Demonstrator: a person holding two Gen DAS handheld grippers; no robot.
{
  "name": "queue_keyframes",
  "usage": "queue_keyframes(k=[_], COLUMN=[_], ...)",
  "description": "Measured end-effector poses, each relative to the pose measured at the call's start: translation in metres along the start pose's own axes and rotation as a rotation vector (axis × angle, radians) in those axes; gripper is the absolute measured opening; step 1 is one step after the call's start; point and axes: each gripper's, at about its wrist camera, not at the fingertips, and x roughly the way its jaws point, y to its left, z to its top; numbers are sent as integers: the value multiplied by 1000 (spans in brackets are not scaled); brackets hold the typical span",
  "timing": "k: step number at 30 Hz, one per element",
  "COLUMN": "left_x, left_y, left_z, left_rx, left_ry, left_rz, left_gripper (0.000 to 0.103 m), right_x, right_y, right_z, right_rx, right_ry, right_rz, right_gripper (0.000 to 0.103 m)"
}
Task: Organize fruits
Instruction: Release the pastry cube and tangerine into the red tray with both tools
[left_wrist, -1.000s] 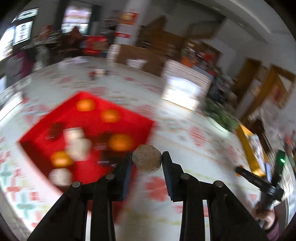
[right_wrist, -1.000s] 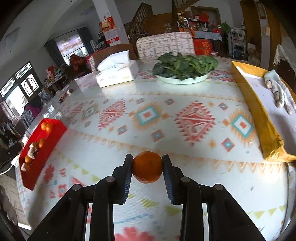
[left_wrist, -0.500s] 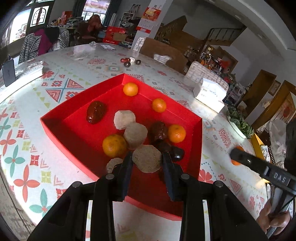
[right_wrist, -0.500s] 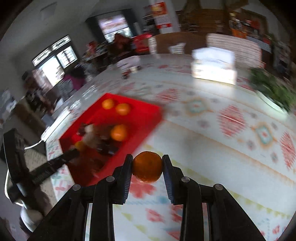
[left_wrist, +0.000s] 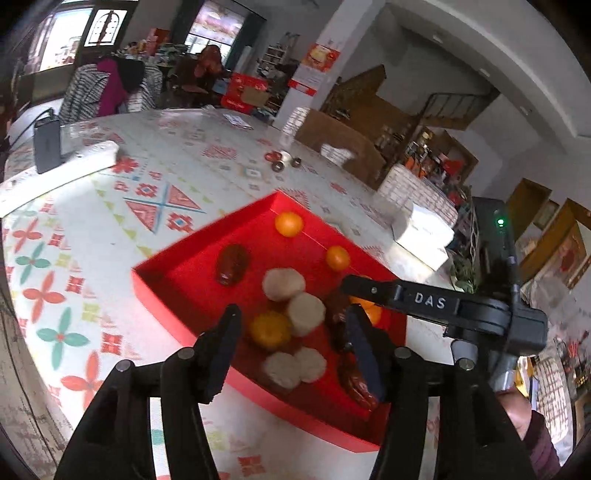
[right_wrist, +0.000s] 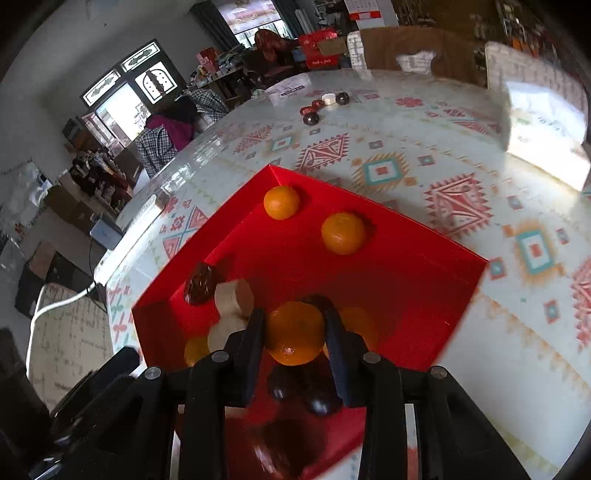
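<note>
A red tray (left_wrist: 173, 275) on the patterned table holds oranges (left_wrist: 289, 223), pale round fruits (left_wrist: 283, 283) and dark red fruits (left_wrist: 232, 264). My left gripper (left_wrist: 291, 345) is open and empty above the tray's near side, with pale fruits (left_wrist: 293, 365) lying below it. My right gripper (right_wrist: 294, 334) is shut on an orange (right_wrist: 294, 332) and holds it over the tray (right_wrist: 406, 266). The right gripper's arm (left_wrist: 432, 304) reaches over the tray's right part in the left wrist view.
A white tissue box (left_wrist: 423, 236) stands past the tray on the right. Small dark and red cups (right_wrist: 321, 105) sit at the far table side. A dark device (left_wrist: 46, 146) stands at the far left edge. A person sits beyond the table.
My left gripper has opened and let go of the pale fruit, which now lies in the tray. My right gripper has carried the orange over the tray.
</note>
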Motion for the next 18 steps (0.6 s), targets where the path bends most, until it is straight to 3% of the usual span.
queue_keyframes(k=[2,4,6,14,18], left_x=[0,0,1,-10,-22], left_y=[3,4,4,-9,-32], left_z=[1,1,0,-7,-13], left_rx=[-7,-6,-3,45,131], left_ry=[-4,-3,4,-8,-51], left_rz=[5,6,4,9,61], left_gripper=[61,62,63,63,66], right_x=[3,2,-4,-50,-85], right_y=[1,4,7,0,-15], right_z=[4,9,11,-16,-49], right_rx=[6,8,4,-19,-4], right_ry=[-8,-22,-47,-105,-143], right_rz=[6,11,4,-76,-98], right_gripper=[39,59,67,68,71])
